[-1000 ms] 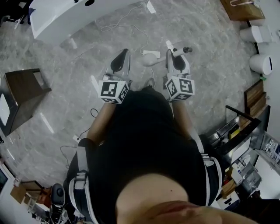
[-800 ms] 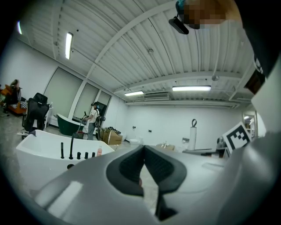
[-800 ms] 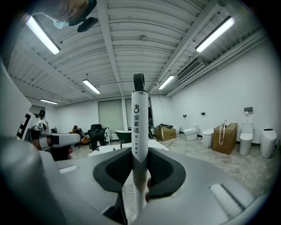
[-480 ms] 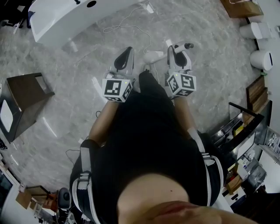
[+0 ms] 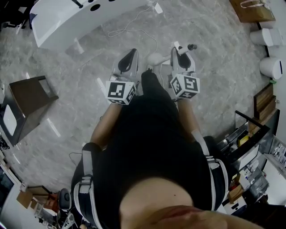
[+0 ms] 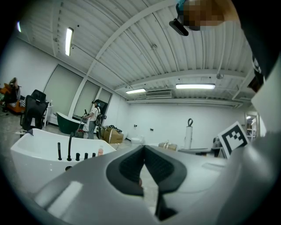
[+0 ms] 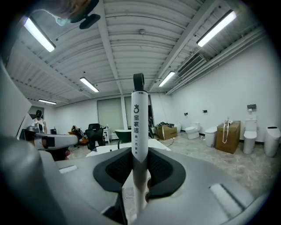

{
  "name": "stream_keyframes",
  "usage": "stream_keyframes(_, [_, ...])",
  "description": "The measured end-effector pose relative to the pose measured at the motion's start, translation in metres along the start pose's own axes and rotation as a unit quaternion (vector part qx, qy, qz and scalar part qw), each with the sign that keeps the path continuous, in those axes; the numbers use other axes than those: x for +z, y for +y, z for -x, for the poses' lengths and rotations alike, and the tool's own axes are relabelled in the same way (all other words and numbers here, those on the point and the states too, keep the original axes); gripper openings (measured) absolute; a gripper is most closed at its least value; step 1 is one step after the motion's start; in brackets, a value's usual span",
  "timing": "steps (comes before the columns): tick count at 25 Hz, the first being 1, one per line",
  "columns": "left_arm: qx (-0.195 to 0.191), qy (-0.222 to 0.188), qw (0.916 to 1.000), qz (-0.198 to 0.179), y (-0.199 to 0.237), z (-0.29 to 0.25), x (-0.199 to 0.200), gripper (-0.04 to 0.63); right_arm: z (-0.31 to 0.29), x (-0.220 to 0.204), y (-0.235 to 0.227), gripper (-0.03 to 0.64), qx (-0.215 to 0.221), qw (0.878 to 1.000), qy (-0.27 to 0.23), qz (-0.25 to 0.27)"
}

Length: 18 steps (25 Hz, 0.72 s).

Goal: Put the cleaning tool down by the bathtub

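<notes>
The cleaning tool (image 7: 138,127) is a white stick with a black loop at its top, and it stands upright between the pads of my right gripper (image 7: 138,154), which is shut on it. From above, its white head (image 5: 154,58) pokes out left of my right gripper (image 5: 179,50) and its dark-tipped end (image 5: 191,46) sticks out to the right. My left gripper (image 5: 129,54) is held level beside it, its pads (image 6: 131,165) meeting at the tips with nothing between them. The white bathtub (image 5: 76,17) lies ahead to the left, and its black taps (image 6: 70,147) show in the left gripper view.
A dark wooden stool (image 5: 27,103) stands on the marble floor at the left. A white cable (image 5: 130,27) trails from the tub towards my feet. Toilets (image 5: 271,67), a cardboard box (image 5: 251,10) and a loaded cart (image 5: 241,134) line the right side. A person (image 6: 93,119) stands far off.
The floor and tub have slid slightly down and right in the head view, so I have stepped a little nearer the tub. Both grippers keep their pose and the grip is unchanged.
</notes>
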<state>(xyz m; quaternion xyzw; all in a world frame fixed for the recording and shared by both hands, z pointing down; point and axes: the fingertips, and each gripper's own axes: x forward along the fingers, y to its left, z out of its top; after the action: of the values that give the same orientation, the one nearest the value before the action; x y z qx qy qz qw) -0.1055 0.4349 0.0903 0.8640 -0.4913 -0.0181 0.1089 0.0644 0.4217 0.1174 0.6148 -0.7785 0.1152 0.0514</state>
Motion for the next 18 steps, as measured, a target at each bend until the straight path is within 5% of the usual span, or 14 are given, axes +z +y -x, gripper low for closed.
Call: stream_keyframes(18, [0.034,0.003,0.9994,-0.007,0.013,-0.164,0.014,0.011,-0.135,0.029,-0.101,0.091,0.044,0.999,0.005,-0.001])
